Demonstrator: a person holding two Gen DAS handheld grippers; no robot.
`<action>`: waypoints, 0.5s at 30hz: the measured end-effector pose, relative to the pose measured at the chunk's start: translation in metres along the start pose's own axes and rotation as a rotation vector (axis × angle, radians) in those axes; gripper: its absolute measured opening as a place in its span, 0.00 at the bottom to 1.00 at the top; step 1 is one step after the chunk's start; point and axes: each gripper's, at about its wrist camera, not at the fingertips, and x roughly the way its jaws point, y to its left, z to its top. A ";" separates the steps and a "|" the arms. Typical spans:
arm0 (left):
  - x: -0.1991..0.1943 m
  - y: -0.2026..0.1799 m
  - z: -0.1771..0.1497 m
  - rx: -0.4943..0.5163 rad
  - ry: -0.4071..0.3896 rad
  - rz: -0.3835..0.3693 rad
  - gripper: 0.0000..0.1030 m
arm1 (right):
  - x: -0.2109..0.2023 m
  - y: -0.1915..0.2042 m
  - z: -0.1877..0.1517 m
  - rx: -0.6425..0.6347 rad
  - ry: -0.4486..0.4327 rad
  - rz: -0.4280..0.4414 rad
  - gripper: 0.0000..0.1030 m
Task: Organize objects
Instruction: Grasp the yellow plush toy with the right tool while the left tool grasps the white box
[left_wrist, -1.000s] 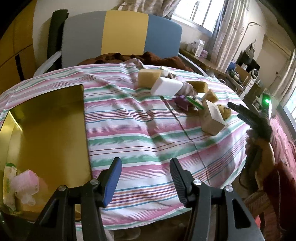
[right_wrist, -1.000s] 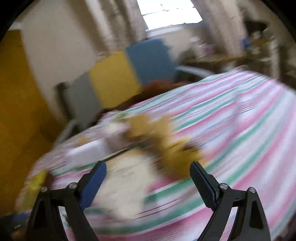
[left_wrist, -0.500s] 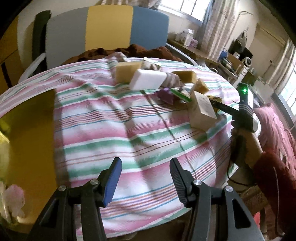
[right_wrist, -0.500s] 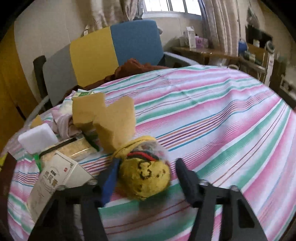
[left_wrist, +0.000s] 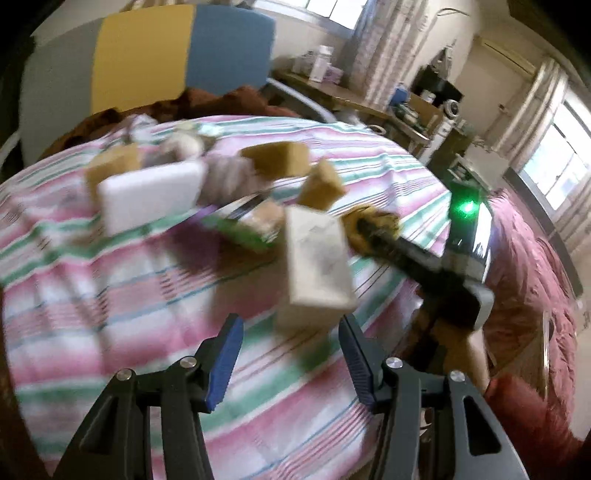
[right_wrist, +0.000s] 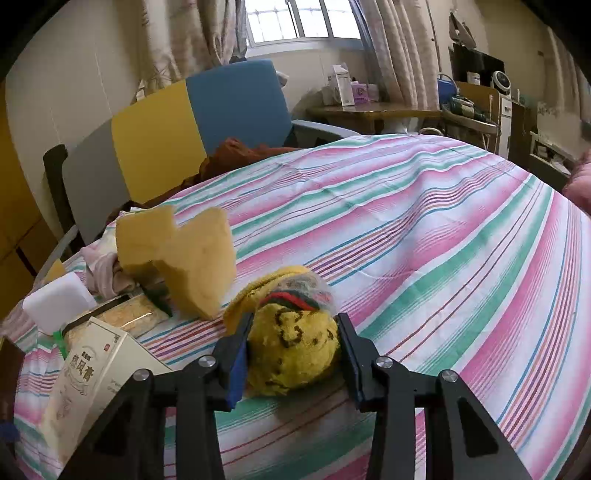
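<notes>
The yellow sock bundle (right_wrist: 291, 354) is found on the striped tablecloth (right_wrist: 443, 258), clamped across its middle by the right gripper (right_wrist: 293, 363). It is judged soft, light, compressible. The left gripper (left_wrist: 291, 363) is held open, empty.

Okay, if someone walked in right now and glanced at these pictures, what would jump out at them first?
Probably the yellow sock bundle, sitting on the striped tablecloth right between the right gripper fingers, which press its sides. Just left of it is a jumble: tan sponges, a white foam block and a cream box. The left gripper hangs open and empty in front of that same box.
</notes>
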 end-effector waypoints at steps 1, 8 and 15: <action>0.004 -0.006 0.005 0.016 -0.004 0.002 0.53 | 0.000 0.000 0.000 0.000 -0.001 -0.001 0.42; 0.044 -0.022 0.020 0.067 0.007 -0.041 0.56 | 0.003 -0.003 0.000 0.016 0.004 0.009 0.43; 0.046 -0.035 0.023 0.137 -0.044 0.007 0.56 | 0.004 -0.002 -0.001 0.010 0.004 0.003 0.44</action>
